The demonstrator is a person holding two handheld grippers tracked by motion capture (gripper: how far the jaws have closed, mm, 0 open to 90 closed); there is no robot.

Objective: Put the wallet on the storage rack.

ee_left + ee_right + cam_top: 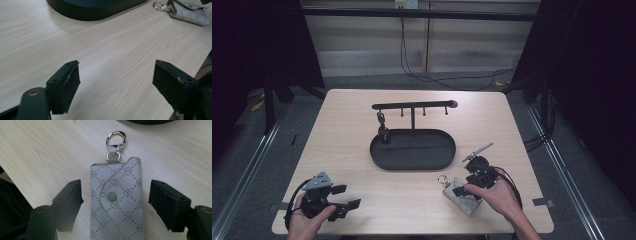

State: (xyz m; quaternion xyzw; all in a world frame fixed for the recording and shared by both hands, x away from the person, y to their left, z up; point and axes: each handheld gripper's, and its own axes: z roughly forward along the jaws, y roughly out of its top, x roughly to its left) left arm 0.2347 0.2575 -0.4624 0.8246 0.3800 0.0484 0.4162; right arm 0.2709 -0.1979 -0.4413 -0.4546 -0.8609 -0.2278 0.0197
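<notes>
Now my right gripper straddles the grey patterned fabric key pouch, jaws released beside it; my left gripper gapes empty over the bench.

Pale wood table, grey floor, dark curtains.
</notes>
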